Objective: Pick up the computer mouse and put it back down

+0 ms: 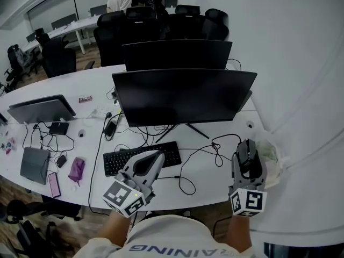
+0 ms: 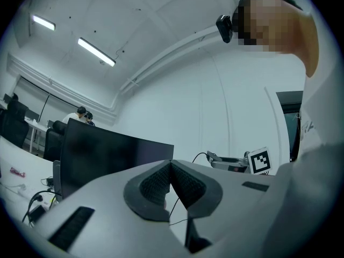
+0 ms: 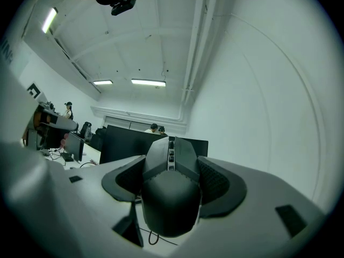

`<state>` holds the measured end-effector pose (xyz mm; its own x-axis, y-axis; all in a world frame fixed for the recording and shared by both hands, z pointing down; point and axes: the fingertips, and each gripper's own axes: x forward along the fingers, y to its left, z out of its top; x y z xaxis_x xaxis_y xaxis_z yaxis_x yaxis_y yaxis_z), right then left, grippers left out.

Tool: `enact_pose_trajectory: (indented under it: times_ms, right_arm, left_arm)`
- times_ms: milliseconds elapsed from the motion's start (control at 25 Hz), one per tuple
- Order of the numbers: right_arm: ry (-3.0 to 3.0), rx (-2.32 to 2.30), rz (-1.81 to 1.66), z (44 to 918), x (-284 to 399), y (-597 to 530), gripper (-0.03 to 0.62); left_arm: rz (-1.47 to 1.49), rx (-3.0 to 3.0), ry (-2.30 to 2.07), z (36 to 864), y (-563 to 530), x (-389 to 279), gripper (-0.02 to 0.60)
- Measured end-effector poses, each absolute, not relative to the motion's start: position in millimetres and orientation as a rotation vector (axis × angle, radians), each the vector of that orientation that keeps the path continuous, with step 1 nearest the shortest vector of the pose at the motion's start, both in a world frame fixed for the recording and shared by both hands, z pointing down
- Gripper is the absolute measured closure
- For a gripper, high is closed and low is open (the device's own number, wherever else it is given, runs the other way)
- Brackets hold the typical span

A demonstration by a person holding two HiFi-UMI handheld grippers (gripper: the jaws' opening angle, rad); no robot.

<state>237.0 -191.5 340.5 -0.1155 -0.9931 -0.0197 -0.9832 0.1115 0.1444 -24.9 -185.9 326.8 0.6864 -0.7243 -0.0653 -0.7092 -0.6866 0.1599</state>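
In the head view, the right gripper [image 1: 248, 164] is hovering just off the front monitor's [image 1: 183, 94] lower right corner. It is pinching the computer mouse [image 1: 246, 156] up off the desk [image 1: 215, 187]. The left gripper [image 1: 156, 159] is hanging below the monitor, over the keyboard [image 1: 114, 163].

In the left gripper view, its jaws are pressing together on nothing, left of the monitor's far edge.

In the right gripper view, both pads [image 3: 216, 184] are squeezing the mouse's sides, with the monitor standing behind.
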Motion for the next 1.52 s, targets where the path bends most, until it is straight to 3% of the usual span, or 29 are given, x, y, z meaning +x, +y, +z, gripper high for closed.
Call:
enact_pose_trajectory:
  times_ms: [1520]
  right_arm:
    - [-1.931, 1.694, 0.398, 624, 298, -229, 0.289]
  left_arm:
    - [-0.021, 2.608, -1.224, 375, -200, -6, 0.577]
